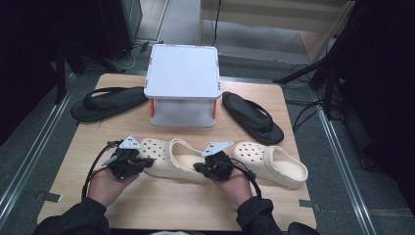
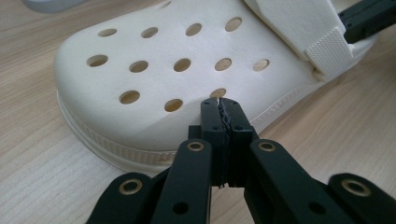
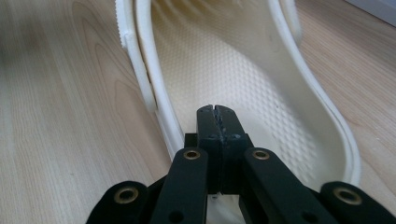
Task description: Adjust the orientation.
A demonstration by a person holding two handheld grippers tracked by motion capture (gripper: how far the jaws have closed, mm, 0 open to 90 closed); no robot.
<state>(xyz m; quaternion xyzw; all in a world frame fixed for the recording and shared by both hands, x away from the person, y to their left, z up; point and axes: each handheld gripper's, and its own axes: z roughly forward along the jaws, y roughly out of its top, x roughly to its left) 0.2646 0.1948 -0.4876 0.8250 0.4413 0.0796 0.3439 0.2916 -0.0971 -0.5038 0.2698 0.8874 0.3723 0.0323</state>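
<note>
The left tongs point(image 1: 147, 161) are fully closed, pads pressed together with nothing between them; in the left gripper view point(image 2: 223, 109) their tips sit just at the toe of the near clog point(image 2: 177, 70), at its 6 o'clock edge, though whether they touch it I cannot tell. The right tongs point(image 1: 199, 167) are also closed on nothing; in the right gripper view point(image 3: 217, 116) they hang over the open heel end of that clog point(image 3: 233, 84).

The near clog point(image 1: 171, 159) lies on its sole at the counter's point(image 1: 166, 205) centre, between the two tongs. It is cream foam, rounded at the toe and pierced with oval holes, with a ribbed band round the sole, a strap, and a finely dimpled footbed. A second clog point(image 1: 271, 162) lies at 3 o'clock from it. Two black flip-flops point(image 1: 105, 103) point(image 1: 252, 117) of smooth rubber lie at 10 and 2 o'clock, either side of a boxy white stand point(image 1: 182, 73) at 12 o'clock. The counter is pale wood grain.
</note>
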